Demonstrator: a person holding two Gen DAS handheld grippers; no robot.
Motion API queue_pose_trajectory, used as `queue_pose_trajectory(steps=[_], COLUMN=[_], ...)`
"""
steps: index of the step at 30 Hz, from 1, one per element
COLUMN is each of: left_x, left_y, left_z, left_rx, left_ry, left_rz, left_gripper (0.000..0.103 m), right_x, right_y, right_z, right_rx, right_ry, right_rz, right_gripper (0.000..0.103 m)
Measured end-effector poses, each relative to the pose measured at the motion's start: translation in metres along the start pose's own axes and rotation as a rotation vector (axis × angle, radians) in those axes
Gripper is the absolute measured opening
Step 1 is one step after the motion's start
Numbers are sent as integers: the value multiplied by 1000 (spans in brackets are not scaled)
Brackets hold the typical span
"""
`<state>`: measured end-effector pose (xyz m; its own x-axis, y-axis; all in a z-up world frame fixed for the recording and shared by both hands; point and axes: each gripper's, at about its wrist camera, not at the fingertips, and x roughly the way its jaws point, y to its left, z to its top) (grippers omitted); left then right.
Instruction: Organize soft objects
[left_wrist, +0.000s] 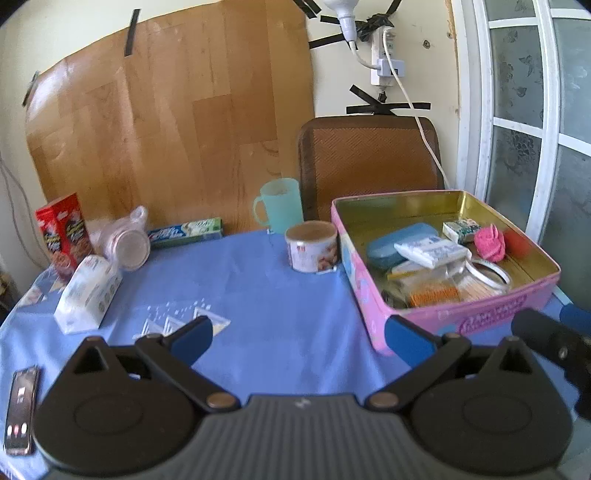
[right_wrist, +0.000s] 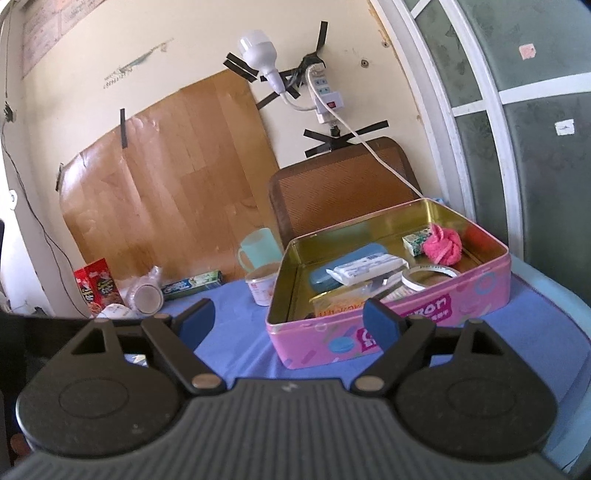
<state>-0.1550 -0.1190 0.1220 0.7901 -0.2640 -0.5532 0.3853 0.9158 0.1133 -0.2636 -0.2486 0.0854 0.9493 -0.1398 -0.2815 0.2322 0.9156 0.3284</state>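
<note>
A fluffy pink cloth (left_wrist: 489, 242), bunched into a ball, lies in the far right corner of the pink tin box (left_wrist: 480, 314). The box has shiny golden walls inside. In it are also a smooth blue case (left_wrist: 388, 245), a flat white packet (left_wrist: 430, 253) and a tape ring (left_wrist: 489, 275). The left gripper (left_wrist: 299, 338) has its jaws spread wide and holds nothing; the cloth is far ahead and to the right of it. The right gripper (right_wrist: 288, 319) is also spread and empty, and the cloth lies beyond it, inside the box. A blue cloth covers the tabletop (left_wrist: 266, 295). A soft white tissue pack (left_wrist: 86, 295) lies on the left of it. Behind stands a wooden board (left_wrist: 170, 122).
</note>
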Motion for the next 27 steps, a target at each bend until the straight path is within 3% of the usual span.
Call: queue_pose_trajectory(steps=[7,13,27], left_x=[22,27,-8], left_y=[1,1,-11], left_z=[21,18,6], left_rx=[0,7,3], left_ry=[-9,-2,-43], left_rz=[-9,5,-27], left_gripper=[103,103,103], right_x=[15,14,-20], right_y=[-2,-1,4], right_z=[8,4,-4], right_rx=[-14,-9,-25], right_ry=[16,19,-24], right_rz=[-38,-50,-41], right_gripper=[89,89,89])
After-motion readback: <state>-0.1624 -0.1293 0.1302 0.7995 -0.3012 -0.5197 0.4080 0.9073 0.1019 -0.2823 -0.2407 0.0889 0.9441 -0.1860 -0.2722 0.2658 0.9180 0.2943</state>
